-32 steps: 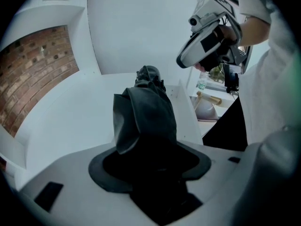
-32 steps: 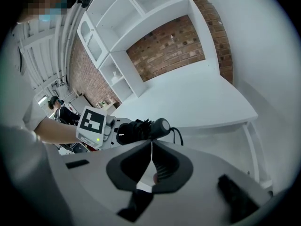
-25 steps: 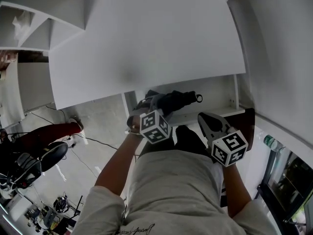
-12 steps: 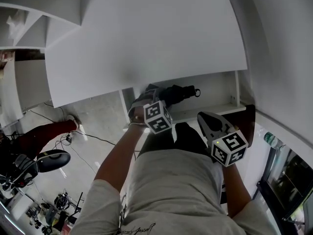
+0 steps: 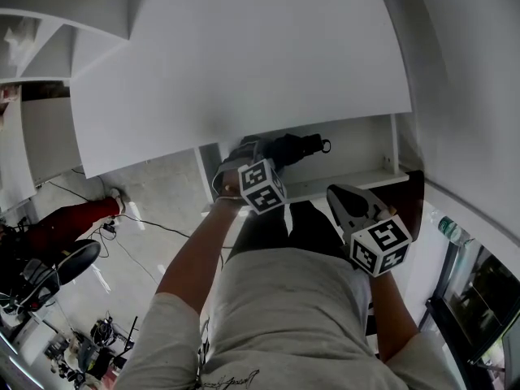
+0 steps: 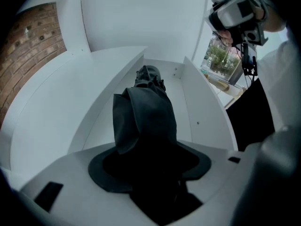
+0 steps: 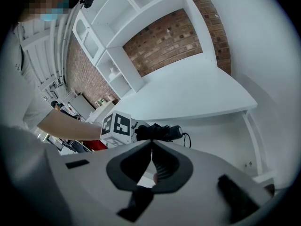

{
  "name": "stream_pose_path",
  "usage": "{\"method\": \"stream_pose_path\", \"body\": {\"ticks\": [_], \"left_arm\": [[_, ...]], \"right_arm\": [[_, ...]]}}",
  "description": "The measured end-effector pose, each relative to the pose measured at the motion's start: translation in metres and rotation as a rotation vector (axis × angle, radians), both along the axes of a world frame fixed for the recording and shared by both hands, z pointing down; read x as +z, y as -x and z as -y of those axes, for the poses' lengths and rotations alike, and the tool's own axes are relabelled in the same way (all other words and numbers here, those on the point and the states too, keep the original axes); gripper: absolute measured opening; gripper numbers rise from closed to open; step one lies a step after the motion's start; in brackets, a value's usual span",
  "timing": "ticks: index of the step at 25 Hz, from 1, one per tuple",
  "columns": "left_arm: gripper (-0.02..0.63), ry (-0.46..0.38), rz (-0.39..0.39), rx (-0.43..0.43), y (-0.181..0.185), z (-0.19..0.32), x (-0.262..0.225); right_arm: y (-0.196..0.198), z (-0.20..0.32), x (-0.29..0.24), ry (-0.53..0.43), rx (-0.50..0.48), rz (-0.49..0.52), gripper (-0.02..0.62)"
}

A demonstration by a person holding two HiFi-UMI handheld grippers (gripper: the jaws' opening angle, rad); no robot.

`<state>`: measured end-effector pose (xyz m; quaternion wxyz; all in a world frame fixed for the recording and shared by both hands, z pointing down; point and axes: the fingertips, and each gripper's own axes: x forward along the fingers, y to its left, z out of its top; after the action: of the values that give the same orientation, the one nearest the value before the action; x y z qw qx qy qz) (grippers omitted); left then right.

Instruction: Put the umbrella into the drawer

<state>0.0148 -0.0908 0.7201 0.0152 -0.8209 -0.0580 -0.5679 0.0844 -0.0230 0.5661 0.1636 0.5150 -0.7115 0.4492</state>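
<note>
A folded black umbrella [image 5: 286, 148] hangs over the open white drawer [image 5: 361, 148] under the desk, its strap end pointing right. My left gripper [image 5: 246, 166] is shut on the umbrella's near end. In the left gripper view the umbrella [image 6: 145, 117] runs from the jaws down into the drawer [image 6: 203, 114], its handle end near the far wall. My right gripper [image 5: 335, 192] hangs shut and empty in front of the drawer's front panel, to the right of the left one. The right gripper view shows its own tips [image 7: 151, 144] touching, with the umbrella [image 7: 160, 132] beyond them.
A broad white desktop [image 5: 244, 55] overhangs the drawer. White shelves [image 5: 49, 31] stand at the far left. An office chair [image 5: 49, 270], cables and a red object [image 5: 69, 220] lie on the floor at left. A bottle [image 5: 451, 236] sits at right.
My left gripper has sunk with the umbrella, carrying it further into the drawer. The right gripper has stayed where it was.
</note>
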Motion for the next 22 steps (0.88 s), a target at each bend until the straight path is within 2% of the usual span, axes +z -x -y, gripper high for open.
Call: {"method": "stream_pose_path", "body": {"ticks": [22], "left_arm": [[0.272,0.012,0.043,-0.043,0.003,0.002,0.028]], "right_arm": [[0.003,-0.014,0.005,0.019,-0.005,0.001,0.029]]}}
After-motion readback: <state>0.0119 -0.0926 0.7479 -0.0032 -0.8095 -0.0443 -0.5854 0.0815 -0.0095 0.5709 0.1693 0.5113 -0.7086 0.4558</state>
